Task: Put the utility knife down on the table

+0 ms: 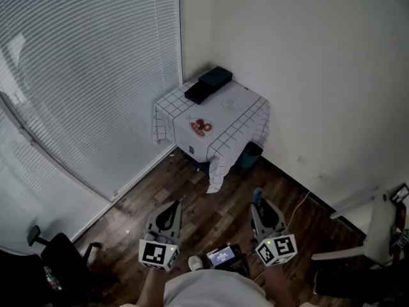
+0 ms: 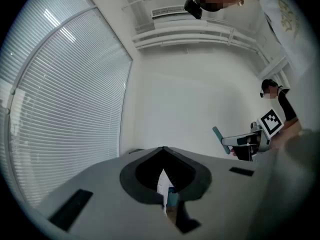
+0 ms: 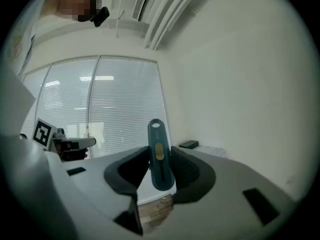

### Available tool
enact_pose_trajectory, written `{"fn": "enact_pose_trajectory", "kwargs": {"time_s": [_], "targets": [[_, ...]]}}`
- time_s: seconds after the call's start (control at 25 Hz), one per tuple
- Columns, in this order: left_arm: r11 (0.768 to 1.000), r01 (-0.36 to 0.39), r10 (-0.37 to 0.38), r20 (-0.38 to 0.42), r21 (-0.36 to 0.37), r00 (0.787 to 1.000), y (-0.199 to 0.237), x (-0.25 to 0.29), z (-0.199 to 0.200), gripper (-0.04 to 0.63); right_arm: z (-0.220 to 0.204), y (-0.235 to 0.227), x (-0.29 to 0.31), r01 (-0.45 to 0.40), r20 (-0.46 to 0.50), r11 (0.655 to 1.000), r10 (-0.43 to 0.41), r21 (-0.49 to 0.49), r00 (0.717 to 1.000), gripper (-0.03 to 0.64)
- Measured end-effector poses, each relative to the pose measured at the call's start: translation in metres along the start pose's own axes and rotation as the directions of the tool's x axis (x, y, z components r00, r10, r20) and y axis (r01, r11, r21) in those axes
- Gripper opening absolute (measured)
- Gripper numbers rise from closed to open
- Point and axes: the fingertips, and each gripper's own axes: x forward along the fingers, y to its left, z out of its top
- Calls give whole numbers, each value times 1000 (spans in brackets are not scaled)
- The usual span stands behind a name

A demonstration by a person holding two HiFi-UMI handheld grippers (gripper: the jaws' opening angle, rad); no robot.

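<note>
**Knife in the right gripper, table well ahead**

The right gripper (image 3: pixel 160 170) has the teal utility knife (image 3: pixel 159 154) clamped between its jaws. The knife stands upright, its long axis straight up out of the grip and its hanging hole at the top.

The left gripper (image 2: pixel 164 176) is carried alongside with its jaws drawn together and nothing in them, so this one looks like the right hand's job.

From the head view, the small table (image 1: pixel 220 147) with its checked cloth sits in the corner, well apart from both grippers. It is ahead of the right gripper and a touch to its left. In the right gripper view it shows to the right of the knife.

Two dark boxes (image 1: pixel 208 85) sit on the table's far corner.

The gap has to be closed first. Then, I'd judge, the knife has to tip from upright to flat over bare cloth on the near side.
</note>
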Motion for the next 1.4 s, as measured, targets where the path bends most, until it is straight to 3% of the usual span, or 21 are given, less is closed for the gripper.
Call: {"fn": "enact_pose_trajectory", "kwargs": {"time_s": [0.52,0.8,1.08,1.4], "targets": [[999,-36,36,-20,10,999,-94,-48,12,8,20,0,-93,-63,35,998,64,-19,997,141],[998,-59,60,-32,33,998,-118,-54,12,8,20,-12,-108,-82,56,996,80,19,995,141],[997,-61,62,-37,37,997,-107,-22,4,8,21,-36,-82,-50,56,998,48,31,997,141],[999,-27,28,-35,35,999,-47,66,-5,8,19,-69,6,1,53,1000,-2,26,999,141]]}}
